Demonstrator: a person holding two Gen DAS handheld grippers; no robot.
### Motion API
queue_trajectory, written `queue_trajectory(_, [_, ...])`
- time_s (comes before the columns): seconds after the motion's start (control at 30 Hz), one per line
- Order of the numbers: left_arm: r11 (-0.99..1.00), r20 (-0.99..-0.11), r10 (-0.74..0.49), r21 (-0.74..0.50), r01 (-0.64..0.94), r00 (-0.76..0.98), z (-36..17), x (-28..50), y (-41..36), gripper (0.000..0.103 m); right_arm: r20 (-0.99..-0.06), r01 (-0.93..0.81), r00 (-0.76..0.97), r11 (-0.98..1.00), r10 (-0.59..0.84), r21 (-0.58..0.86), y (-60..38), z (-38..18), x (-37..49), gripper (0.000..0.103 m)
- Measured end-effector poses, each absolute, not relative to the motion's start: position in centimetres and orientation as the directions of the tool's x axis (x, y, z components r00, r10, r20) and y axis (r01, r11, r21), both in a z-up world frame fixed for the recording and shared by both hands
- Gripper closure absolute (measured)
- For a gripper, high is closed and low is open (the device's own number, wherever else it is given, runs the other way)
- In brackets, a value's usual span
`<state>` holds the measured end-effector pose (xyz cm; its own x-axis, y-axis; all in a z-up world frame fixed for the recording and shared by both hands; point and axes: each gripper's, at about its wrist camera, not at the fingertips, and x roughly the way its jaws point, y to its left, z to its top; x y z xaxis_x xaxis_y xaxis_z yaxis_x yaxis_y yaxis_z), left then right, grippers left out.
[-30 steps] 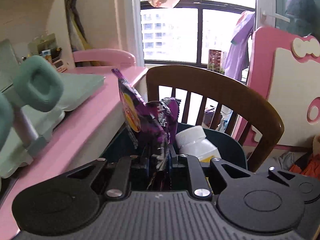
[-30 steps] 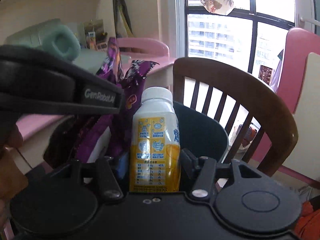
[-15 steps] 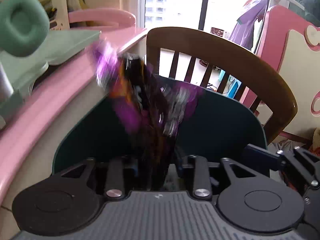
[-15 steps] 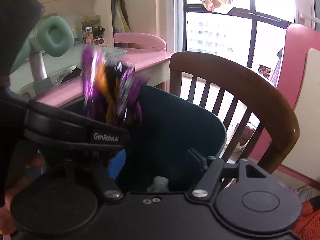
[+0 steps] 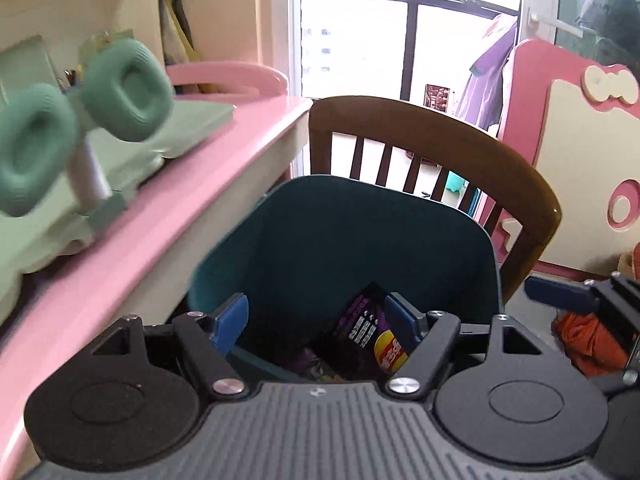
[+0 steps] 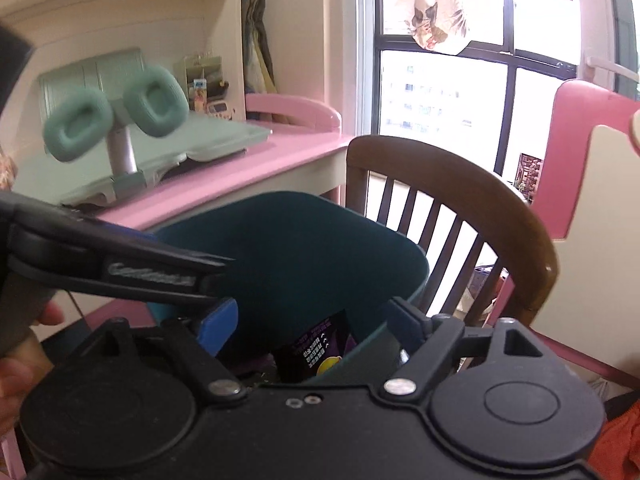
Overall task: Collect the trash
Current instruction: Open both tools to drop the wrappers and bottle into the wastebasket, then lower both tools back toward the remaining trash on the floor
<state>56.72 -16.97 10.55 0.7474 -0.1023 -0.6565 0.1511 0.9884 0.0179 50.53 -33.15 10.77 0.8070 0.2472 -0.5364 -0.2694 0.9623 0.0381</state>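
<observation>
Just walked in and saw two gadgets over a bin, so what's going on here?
A person is collecting trash with a handheld tool in each hand. Both the left tool and the right tool hang open and empty over the dark teal bin, which stands between the pink desk and a wooden chair. A purple snack wrapper lies inside the bin.

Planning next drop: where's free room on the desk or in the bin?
Bare pink desk strip along the front edge, between the green tray and the chair. The bin's upper half is open above the purple wrapper. Crowded: the desk's back with the headphones on their stand.
</observation>
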Motion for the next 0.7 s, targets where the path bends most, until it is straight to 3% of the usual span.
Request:
queue_trajectory(0.33, [0.991, -0.625, -0.073, 0.042, 0.127, 0.777, 13.1, 48.6, -14.5, 0.028, -0.51, -0.282, 0.814, 0.956, 0.28, 0.075, -33.5, 13.2, 44.1, 0.013])
queue_trajectory(0.7, [0.993, -0.618, -0.067, 0.032, 0.109, 0.784, 12.4, 39.8, -10.4, 0.024, -0.501, -0.361, 0.788, 0.927, 0.359, 0.096, -31.5, 12.3, 37.1, 0.004])
